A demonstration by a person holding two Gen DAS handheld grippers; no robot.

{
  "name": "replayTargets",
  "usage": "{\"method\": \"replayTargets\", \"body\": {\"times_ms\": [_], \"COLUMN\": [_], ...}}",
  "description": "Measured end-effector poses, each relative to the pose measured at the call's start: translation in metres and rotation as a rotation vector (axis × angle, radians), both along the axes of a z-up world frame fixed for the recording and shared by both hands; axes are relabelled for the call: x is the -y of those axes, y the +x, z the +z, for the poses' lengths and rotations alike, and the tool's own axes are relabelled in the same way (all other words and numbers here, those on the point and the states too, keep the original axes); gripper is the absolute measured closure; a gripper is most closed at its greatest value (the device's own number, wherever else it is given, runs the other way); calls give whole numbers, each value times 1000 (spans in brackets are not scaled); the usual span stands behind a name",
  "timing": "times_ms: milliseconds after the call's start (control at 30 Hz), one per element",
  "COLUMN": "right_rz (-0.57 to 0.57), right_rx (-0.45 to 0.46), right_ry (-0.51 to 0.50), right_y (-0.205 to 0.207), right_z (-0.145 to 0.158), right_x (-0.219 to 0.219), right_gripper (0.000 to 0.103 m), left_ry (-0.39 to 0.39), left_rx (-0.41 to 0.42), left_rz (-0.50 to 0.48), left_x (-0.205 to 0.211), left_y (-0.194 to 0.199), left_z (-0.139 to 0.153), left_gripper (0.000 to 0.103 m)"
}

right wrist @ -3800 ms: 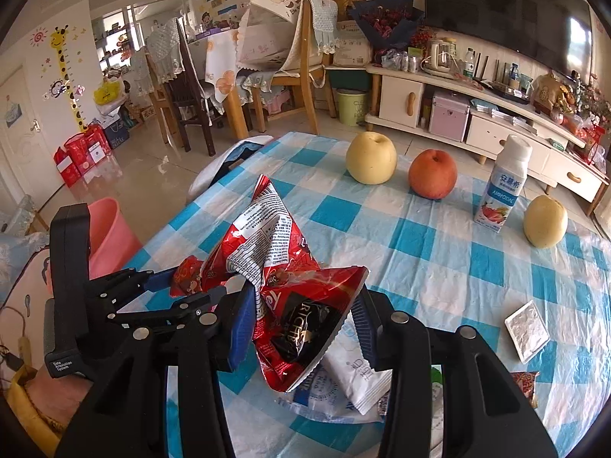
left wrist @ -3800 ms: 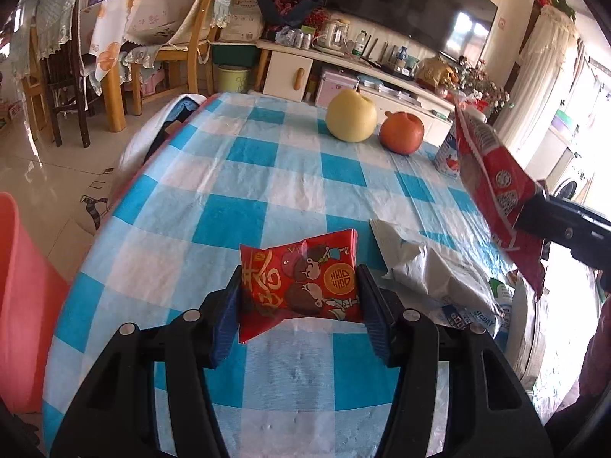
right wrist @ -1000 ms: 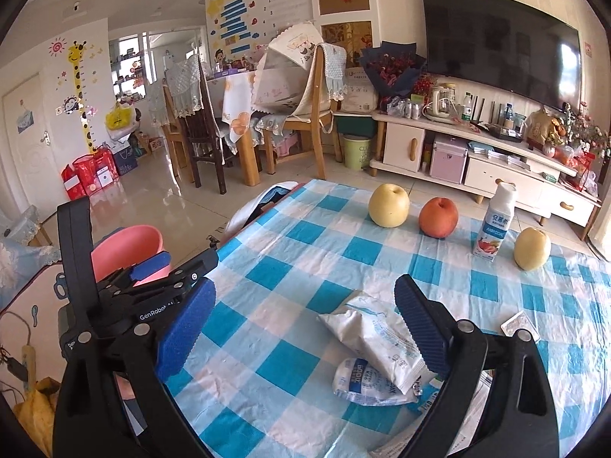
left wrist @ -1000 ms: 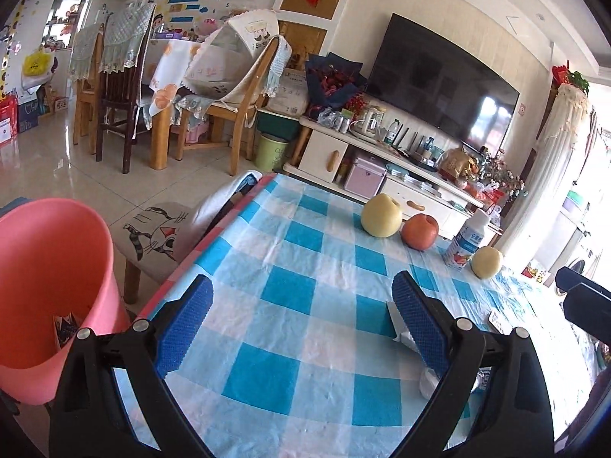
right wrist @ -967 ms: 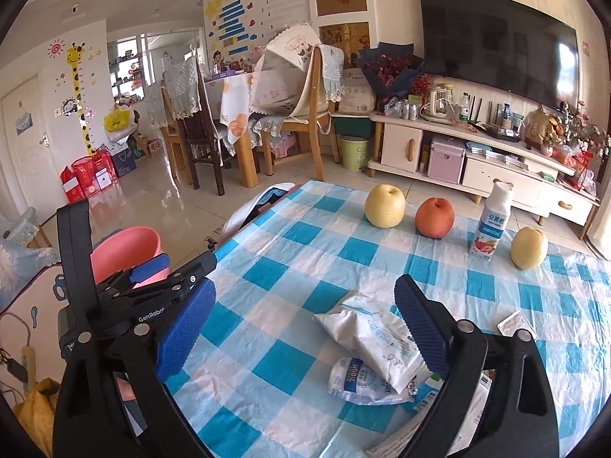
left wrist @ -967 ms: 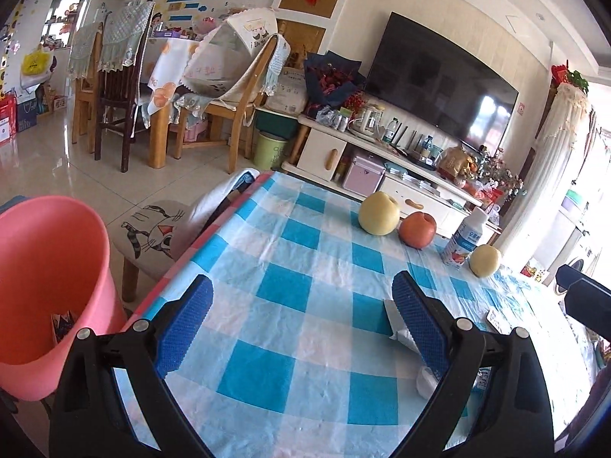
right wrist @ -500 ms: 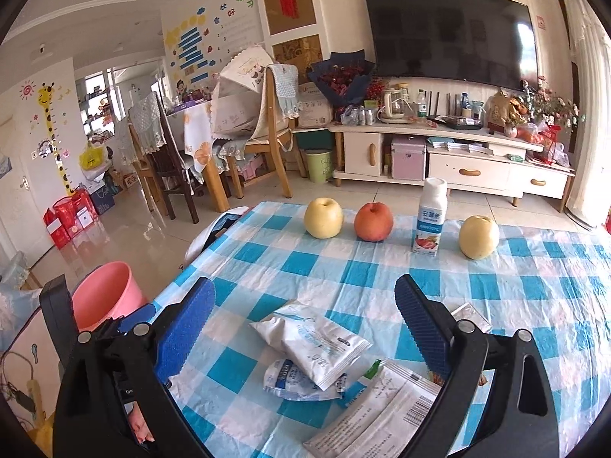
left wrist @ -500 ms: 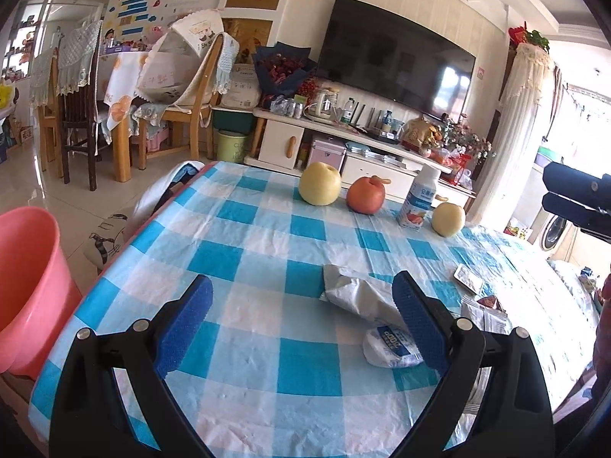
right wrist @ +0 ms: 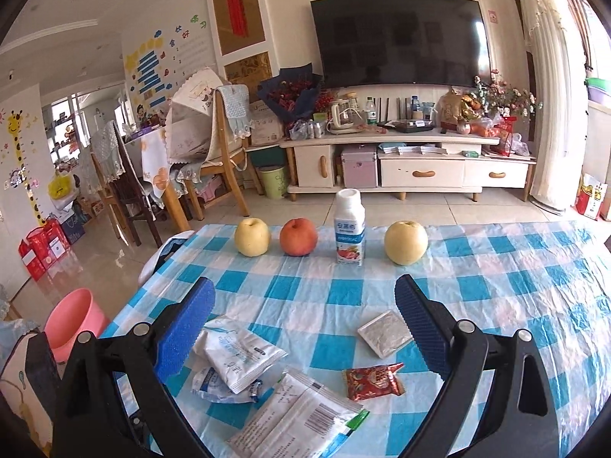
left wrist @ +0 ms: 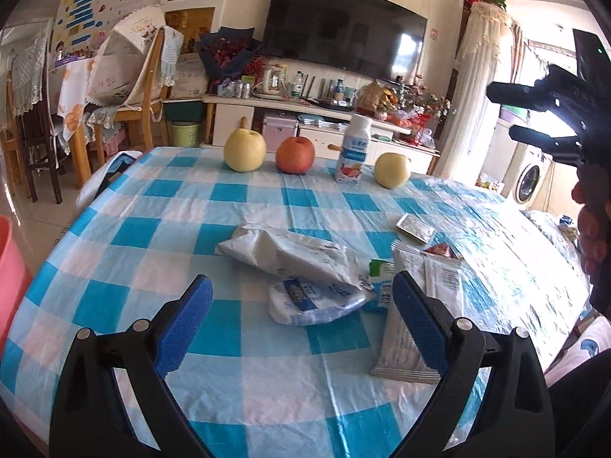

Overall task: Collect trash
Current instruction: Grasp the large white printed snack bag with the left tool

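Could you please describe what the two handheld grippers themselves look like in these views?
Both are alike: the left gripper and right gripper have black, angular plastic arms with silver screws, ending in two fingers faced with blue, finely ribbed pads. Seen from the side, the right gripper shows as two black prongs with a small green light on its body.

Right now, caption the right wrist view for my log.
Open right gripper above scattered wrappers on the checked table.
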State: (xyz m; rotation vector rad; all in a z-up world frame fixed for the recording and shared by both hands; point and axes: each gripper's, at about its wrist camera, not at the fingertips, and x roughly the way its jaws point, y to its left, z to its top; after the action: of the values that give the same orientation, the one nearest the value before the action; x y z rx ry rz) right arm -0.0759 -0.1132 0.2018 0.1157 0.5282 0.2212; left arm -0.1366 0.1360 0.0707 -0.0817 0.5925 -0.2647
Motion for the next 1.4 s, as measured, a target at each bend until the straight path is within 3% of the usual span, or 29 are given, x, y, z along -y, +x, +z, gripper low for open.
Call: {"method": "replayTargets", "body": {"times_ms": [300,533,633,733,867,1167,1233,1267,1400], "right_rz": [-107,-133,-118,-134,-96,30,40,45,55], "right_rx": [-53,-268,-386,-425,-470,-553,-584,-598,-619], "right_ry": [12,-10,-7,-2,80,-29,-33,-30,-33], "right_y": [18,53,68,77,86,94,95,96,95], "right_z": [-8,-52,-81,-97,-108,-132,-139,-142,-148], "right_x": [59,90,96,104,107,65,62,61,58], "right_gripper": [9,9,9,9,9,9,12,19,21], "left_ry": [45,187,203,200,193,213,212,212,194], "left_rx": [-30,-91,-141,-156,-192,-242,-245,-246,-248], "left_rz": [-201,-287,-286,-276,-275,-260,-256,-256,-250], "left_x": [71,117,123,125,129,138,138,138,136], "left_y": [-9,1,11,19,31,45,45,45,47], "left_z": [-8,-30,-42,-46,-49,-57,-57,-57,-57], "left_gripper": [8,8,8,8,8,8,8,9,16]}}
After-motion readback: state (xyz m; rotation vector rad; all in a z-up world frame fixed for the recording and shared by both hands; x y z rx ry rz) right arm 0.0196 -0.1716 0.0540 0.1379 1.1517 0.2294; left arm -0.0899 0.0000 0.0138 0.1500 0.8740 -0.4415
